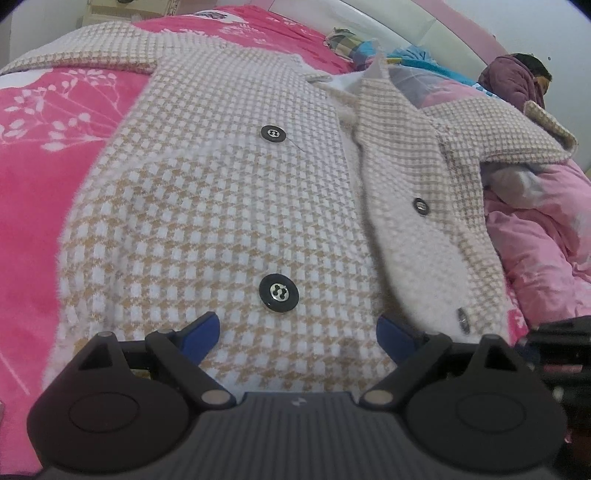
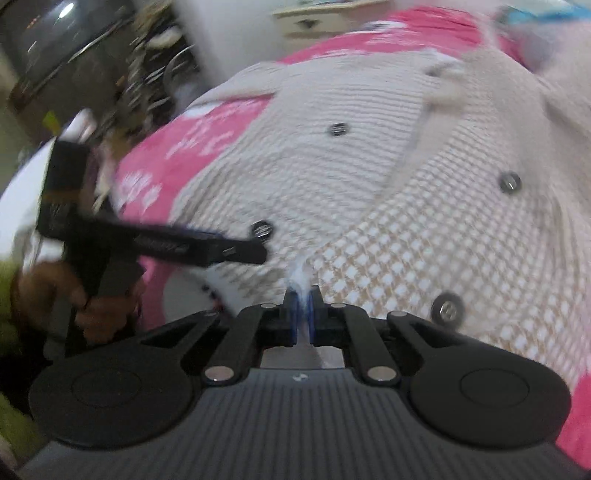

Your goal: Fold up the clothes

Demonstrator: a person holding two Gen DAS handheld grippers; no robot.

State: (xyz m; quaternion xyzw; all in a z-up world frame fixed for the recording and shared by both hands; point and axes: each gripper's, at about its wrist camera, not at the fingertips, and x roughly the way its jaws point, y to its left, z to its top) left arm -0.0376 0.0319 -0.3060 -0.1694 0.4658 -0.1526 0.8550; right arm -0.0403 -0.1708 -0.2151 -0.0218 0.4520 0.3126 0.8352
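Observation:
A beige-and-white houndstooth coat [image 1: 236,206] with black buttons [image 1: 279,292] lies spread on a pink floral bedspread [image 1: 44,177]. My left gripper [image 1: 297,332] hovers low over the coat's lower front with its blue pads wide apart and nothing pinched. In the right wrist view the coat [image 2: 424,229] fills the frame, and my right gripper [image 2: 302,299] is shut on the fluffy white edge of the coat's front panel. The left gripper [image 2: 258,254] shows there from the side, held by a hand [image 2: 99,314], its tip near a button.
A rumpled pink quilt [image 1: 546,236] lies right of the coat. A pile of clothes [image 1: 376,48] and a dark purple garment [image 1: 513,81] sit by the white headboard. A cream bedside cabinet [image 2: 332,18] and dark cluttered shelving [image 2: 92,66] stand beyond the bed.

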